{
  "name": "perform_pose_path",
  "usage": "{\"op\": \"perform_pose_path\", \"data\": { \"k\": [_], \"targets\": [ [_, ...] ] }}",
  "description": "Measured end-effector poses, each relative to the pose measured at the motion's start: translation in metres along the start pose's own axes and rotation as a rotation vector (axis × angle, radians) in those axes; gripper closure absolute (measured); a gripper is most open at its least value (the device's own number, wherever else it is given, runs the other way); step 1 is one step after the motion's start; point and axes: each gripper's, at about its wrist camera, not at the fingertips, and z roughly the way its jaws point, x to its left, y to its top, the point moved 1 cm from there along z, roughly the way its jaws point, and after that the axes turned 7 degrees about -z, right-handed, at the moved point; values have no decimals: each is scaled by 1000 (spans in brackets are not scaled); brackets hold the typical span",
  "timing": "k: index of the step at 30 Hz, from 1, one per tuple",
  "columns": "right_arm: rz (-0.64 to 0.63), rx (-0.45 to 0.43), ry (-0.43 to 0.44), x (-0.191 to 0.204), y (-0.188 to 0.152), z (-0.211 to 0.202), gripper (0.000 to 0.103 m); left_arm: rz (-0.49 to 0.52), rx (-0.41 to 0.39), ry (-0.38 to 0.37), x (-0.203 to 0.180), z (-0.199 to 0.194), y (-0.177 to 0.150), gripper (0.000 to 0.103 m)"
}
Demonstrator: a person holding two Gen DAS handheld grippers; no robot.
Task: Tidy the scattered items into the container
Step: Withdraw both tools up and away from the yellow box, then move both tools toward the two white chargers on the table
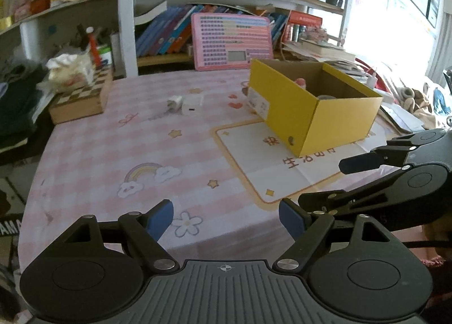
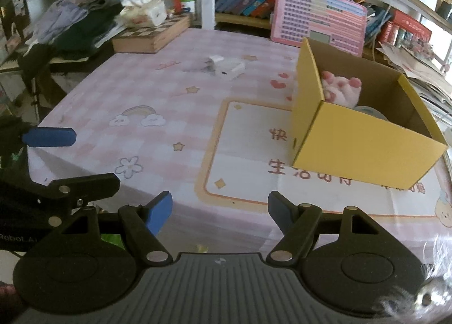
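Observation:
A yellow cardboard box [image 1: 316, 114] stands open on the pink checked tablecloth at the right; it also shows in the right wrist view [image 2: 364, 143]. Inside it lie a pink plush paw [image 2: 341, 89] and a greyish item [image 2: 370, 111]. Two white charger plugs [image 1: 186, 103] lie together on the cloth left of the box, and also show in the right wrist view [image 2: 227, 67]. My left gripper [image 1: 226, 220] is open and empty above the table's near edge. My right gripper [image 2: 220, 212] is open and empty, close beside the left one.
A wooden chessboard box [image 1: 80, 99] with a tissue pack on it sits at the back left. A pink keyboard toy [image 1: 231, 41] leans against the bookshelf behind the table. Clothes are piled at the far left [image 2: 76, 24]. Papers and clutter lie right of the box.

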Motion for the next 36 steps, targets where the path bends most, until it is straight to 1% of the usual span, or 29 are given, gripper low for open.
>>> {"op": "perform_pose_path", "data": {
  "k": [7,13,25,30,36],
  "targets": [
    [-27,4,23,5,9,9,30,-19,5,20,7,1,0,19],
    [-62,5,47,5,24,24,30,-51,4,52,16,11,8,19],
    [-131,-38,95,-20,83,67,30,-81,-26,133,33,51,55,19],
    [-138,-33,105,-36,99,84,30,-96,-8,144,34,71,72,19],
    [-115,-36,108,-59,114,103,30,-81,-4,159,31,90,90,19]
  ]
}}
